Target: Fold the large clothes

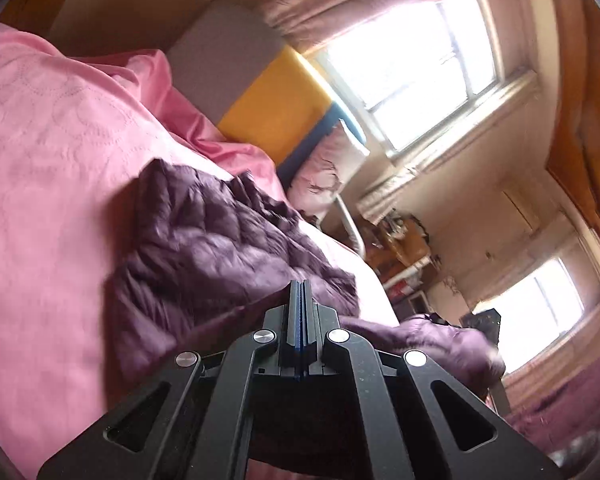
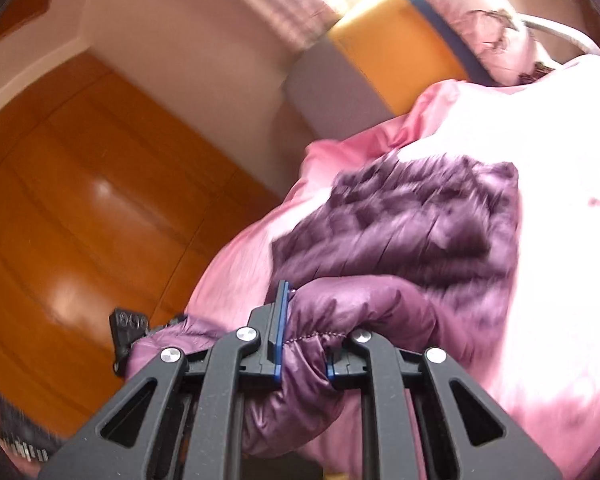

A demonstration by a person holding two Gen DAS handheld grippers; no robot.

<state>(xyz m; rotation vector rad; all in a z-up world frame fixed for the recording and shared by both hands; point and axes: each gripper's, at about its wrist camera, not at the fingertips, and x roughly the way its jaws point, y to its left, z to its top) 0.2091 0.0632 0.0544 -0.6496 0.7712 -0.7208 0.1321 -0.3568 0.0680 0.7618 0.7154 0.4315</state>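
A dark purple quilted puffer jacket [image 1: 220, 240] lies on a pink bedspread [image 1: 52, 152]. My left gripper [image 1: 300, 292] is shut with its fingers pressed flat together over the jacket's near edge; whether cloth is pinched between them I cannot tell. My right gripper [image 2: 306, 320] is shut on a thick fold of the same jacket [image 2: 412, 220], which bulges between its fingers and is lifted off the bed [image 2: 560, 128]. The other gripper [image 2: 130, 332] shows at the left of the right wrist view, at the jacket's edge.
A grey and yellow headboard [image 1: 252, 80] and a pillow [image 1: 324, 176] stand at the bed's far end. Bright windows [image 1: 412, 64] and a cluttered shelf [image 1: 404, 248] lie beyond. An orange wooden wardrobe [image 2: 80, 208] stands to the left.
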